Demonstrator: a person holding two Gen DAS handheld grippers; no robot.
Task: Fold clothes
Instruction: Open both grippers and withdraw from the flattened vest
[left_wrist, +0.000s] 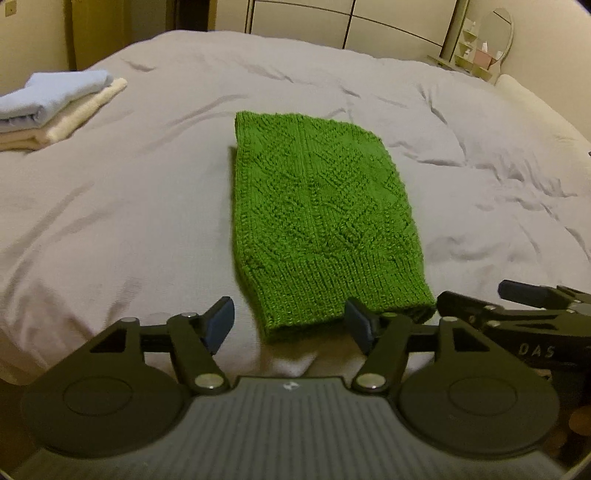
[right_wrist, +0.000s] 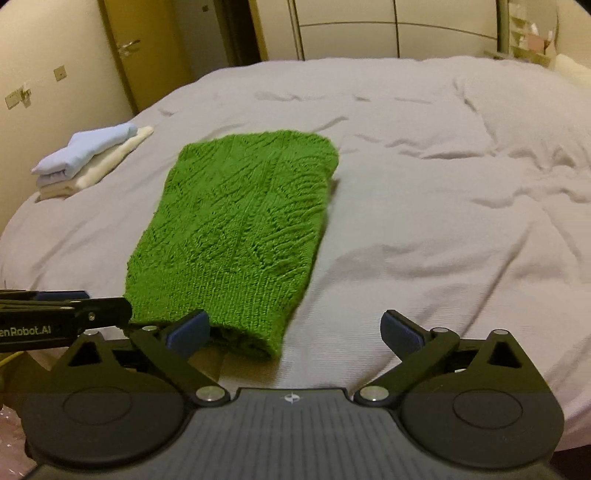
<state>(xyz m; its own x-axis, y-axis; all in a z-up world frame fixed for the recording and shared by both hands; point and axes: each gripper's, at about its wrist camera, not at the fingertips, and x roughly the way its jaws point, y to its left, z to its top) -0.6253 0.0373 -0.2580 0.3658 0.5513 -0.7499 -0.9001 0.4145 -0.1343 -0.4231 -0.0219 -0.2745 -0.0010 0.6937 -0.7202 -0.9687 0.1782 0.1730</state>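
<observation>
Two hand-held grippers are shown at the near edge of the bed, both spread and empty. The left gripper (left_wrist: 291, 325) is held with its blue-padded fingers apart, the ribbed hem of the green knitted garment (left_wrist: 314, 221) lying between and just beyond them, unpinched. The right gripper (right_wrist: 293, 330) is opened wider; its left pad lies against or just before the hem's near corner, contact not being resolvable, while its right pad hangs over bare sheet.

The green knitted garment (right_wrist: 236, 229) is laid near the middle of the bed, already folded into a long, narrow rectangle running away from the grippers. A chunky yarn with raised diamond and cable patterning is seen, with a plain ribbed band nearest the viewer. It is judged to be soft, limp, fairly thick and of moderate weight; stretch and sag are to be expected, slipping is not. Hold is best taken at the two near hem corners, through all layers.

The grey sheet (left_wrist: 110, 221) is creased and matte. A stack of folded cloths (left_wrist: 55, 107), pale blue upon cream, is set well apart at far left.
</observation>
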